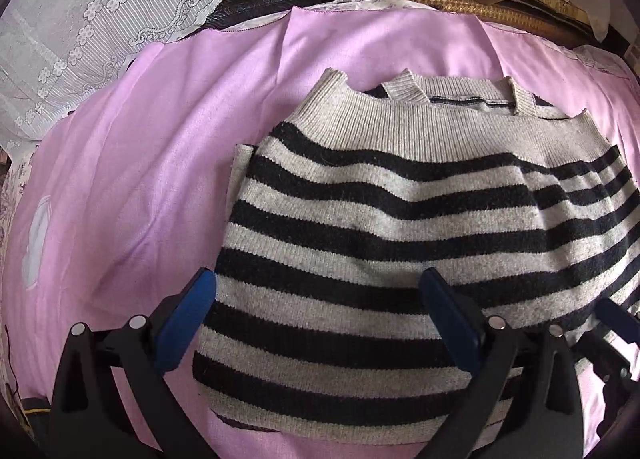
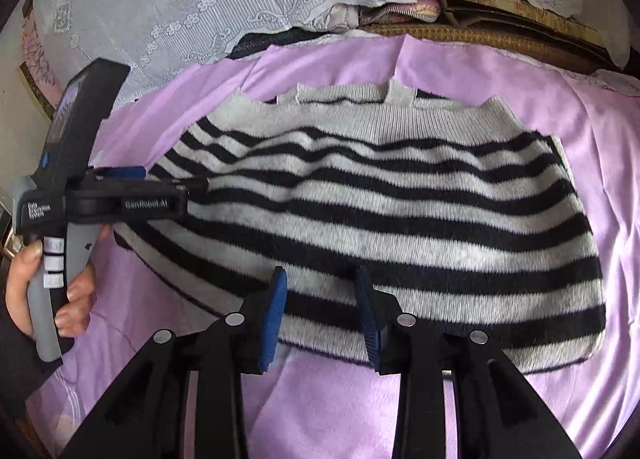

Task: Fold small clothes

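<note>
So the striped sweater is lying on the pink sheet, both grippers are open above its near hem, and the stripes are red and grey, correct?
Not quite: the stripes on the striped sweater are black and grey, not red, as both wrist views show. The rest holds: it lies on the pink sheet, and the left gripper and right gripper are open above its near hem.

Only clear text: "GenRobot.AI", white lettering on the black body of my left gripper [image 2: 138,173], seen from the right wrist cam. There's also a small white three-line label on its grey handle; first word looks like "Data", rest too blurred to read. Nothing legible in the left wrist view
</note>
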Demonstrator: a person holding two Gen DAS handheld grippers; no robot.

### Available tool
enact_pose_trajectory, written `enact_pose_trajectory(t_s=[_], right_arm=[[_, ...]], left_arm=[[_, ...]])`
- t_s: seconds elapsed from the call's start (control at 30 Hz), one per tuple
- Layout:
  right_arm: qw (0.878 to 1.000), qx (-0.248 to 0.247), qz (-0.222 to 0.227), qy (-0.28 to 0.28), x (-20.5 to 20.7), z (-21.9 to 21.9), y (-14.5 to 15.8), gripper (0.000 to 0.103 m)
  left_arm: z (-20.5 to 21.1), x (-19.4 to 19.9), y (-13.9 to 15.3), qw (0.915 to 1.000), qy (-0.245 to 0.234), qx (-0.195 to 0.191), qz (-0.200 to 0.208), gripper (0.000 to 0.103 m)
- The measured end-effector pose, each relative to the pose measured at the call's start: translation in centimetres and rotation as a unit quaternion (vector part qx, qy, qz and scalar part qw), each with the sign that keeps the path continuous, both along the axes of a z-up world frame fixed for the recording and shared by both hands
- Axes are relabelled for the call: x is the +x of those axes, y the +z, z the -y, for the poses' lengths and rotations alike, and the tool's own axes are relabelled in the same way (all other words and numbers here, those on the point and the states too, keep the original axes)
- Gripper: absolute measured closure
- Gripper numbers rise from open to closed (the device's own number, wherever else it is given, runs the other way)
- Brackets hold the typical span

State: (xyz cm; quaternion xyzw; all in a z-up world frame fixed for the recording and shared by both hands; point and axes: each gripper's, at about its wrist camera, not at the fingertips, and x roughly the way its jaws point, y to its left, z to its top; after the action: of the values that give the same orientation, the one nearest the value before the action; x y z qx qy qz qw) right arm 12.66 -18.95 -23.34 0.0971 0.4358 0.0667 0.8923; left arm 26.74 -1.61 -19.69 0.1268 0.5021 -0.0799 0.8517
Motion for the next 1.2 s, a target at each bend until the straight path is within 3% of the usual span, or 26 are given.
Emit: enact_pose_trajectory(t_s=[0.2,0.43,0.6,0.83,0.97,1.1,1.2], right_arm=[[1.0,-0.019,-0.002,0.008,-0.7,-0.4,-1.0,0.066],[1.0,-0.02,0.008,0.012,-0.8,-0.5,0.2,0.064],[0.999,-0.011,0.043,0.01,0.5,-0.3,2.7,0.064],[0.999,0.019,0.044,0.007,5.9,-1.2,4.0,0.064],[0.999,0.036,0.012,0.003,9.9,-1.6,3.2,0.065],[0.999,0.037,-0.033,-0.005,12.7,-2.0,0.9,0.067],[0.999,0.028,-0.039,0.004,13.1,-2.3,0.9,0.065]], left_arm=[[-0.2,0.1,-0.6,1.0,0.002,-0.003,-0.005,0.004],[-1.0,-0.1,-0.4,0.9998,0.008,-0.015,-0.009,0.004],[-3.4,-1.6,0.5,0.9976,0.017,-0.064,-0.022,0.004],[-7.7,-4.4,-0.4,0.9817,0.045,-0.168,-0.078,0.004],[-7.4,-5.1,-0.8,0.9735,0.033,-0.207,-0.09,0.004],[-7.0,-4.5,-1.4,0.9702,0.028,-0.223,-0.091,0.004],[-8.2,-3.8,-2.7,0.9548,0.05,-0.271,-0.112,0.005]])
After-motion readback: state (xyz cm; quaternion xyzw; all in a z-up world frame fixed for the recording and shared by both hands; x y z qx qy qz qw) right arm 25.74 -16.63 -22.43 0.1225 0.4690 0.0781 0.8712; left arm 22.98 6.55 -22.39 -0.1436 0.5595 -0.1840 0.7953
